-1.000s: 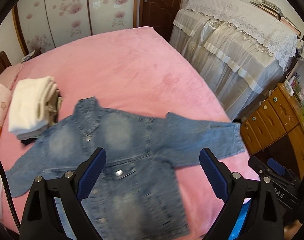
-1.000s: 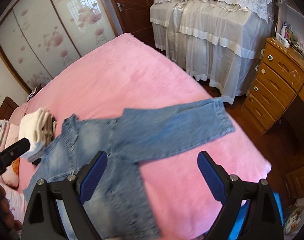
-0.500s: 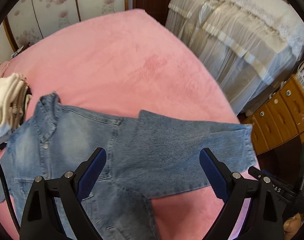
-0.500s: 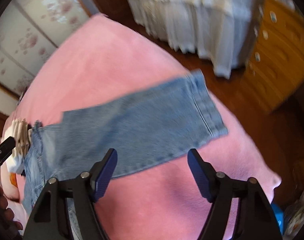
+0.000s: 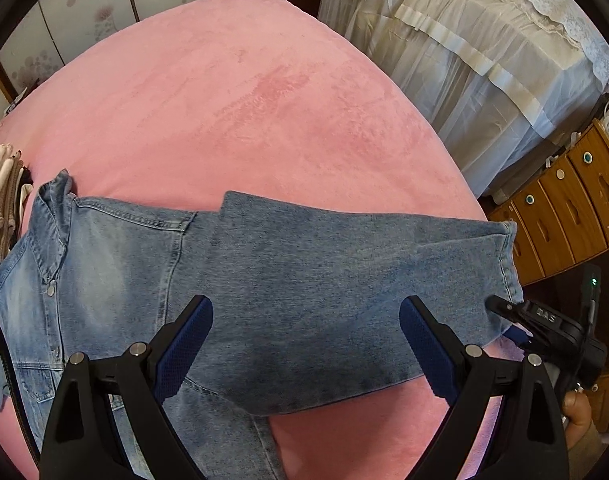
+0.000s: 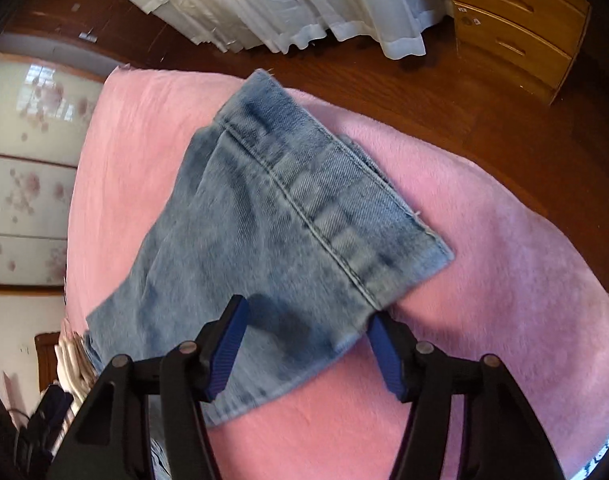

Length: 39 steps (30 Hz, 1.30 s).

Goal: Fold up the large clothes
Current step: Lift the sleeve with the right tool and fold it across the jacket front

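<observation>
Right tongs [image 6: 306, 342] sit low over the cuff end of the sleeve [image 6: 264, 240]. The jaws are closing, w/ the cuff edge between the blue pads [image 6: 224, 344]. Pads don't look pressed on the cloth yet, so prob. no grip so far. I think it goes for the cuff b/c that end is the easy bit to lift and bring over the body of the jacket.

Left tongs [image 5: 304, 344] hang over the middle of the same sleeve, jaws wide apart, nothing held. Prob. waiting to pin or pinch the sleeve near the shoulder so the fold stays neat.

The jacket [image 5: 104, 272] lies flat, front up, on the pink bed [image 5: 264, 100]. One sleeve is stretched out toward the bed's edge, cuff close to that edge. Flat like that makes it easy to fold. The right tongs' tip also shows in the left view, at the cuff corner.

Further off: a pile of folded clothes [image 5: 2, 196] just beside the collar, so done stuff goes there, I guess. Past the bed, a white cloth cover [image 5: 484, 40] and wooden drawers [image 5: 564, 216].

Vs a sec ago: both tongs have come down much closer to the sleeve. Right tongs were wide open then, now partly shut, and rolled so the cuff lies slanted in its view. Jacket hasn't moved.
</observation>
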Motion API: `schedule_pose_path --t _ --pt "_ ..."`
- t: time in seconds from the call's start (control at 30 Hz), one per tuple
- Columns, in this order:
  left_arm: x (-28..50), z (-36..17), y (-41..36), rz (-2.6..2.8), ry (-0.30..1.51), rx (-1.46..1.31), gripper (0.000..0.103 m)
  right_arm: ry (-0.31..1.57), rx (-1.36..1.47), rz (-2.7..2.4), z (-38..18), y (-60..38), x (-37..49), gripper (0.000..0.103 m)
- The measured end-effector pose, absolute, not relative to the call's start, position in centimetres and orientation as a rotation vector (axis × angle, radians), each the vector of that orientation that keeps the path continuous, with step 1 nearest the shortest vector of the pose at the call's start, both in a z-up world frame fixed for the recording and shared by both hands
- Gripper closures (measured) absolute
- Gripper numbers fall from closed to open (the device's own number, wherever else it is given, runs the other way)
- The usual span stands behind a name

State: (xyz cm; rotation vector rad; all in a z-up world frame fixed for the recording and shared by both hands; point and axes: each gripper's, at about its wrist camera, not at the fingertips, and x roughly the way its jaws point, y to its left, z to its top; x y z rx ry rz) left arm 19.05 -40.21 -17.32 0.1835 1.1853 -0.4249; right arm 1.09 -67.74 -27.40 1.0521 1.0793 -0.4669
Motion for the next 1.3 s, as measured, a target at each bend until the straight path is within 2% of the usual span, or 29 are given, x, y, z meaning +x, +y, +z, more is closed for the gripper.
schedule_pose_path --t 0.07,0.1,0.13,0.23,0.6,0.77,0.93,1.1,1.3 --pt "18.9 -17.2 -40.2 -0.428 1.188 0.178 0.009 1.091 1.023 -0.479 -27.4 -67.5 1.5 0.070" --pt "18.8 -17.1 -40.2 -0.429 1.190 0.173 0.009 1.091 1.020 -0.478 -27.4 -67.7 1.6 0.075" --pt "18.8 -17.0 -40.1 -0.431 1.193 0.165 0.009 1.090 1.012 -0.484 -27.3 -67.7 1.6 0.089" --pt "18.7 -16.4 -39.7 -0.432 1.199 0.143 0.009 1.075 1.002 -0.460 -26.3 -67.7 1.3 0.097" --pt "17.7 -13.3 -35.9 -0.437 1.204 0.101 0.009 0.939 0.826 -0.267 -16.4 -63.0 3.9 0.098" --pt "17.5 -11.6 -31.1 -0.400 1.158 0.098 0.009 0.871 0.680 -0.124 -10.7 -56.0 6.3 0.099" --pt "18.0 -10.8 -24.0 -0.346 1.156 0.074 0.009 0.846 0.574 0.045 -7.3 -46.8 9.4 0.099" --pt "19.0 -11.3 -14.7 -0.263 1.158 0.035 0.009 0.893 0.485 0.195 -8.5 -36.4 13.2 0.098" --pt "20.4 -17.1 -4.3 -0.193 1.269 -0.024 0.009 1.045 0.336 0.253 -16.8 -24.8 17.4 0.098"
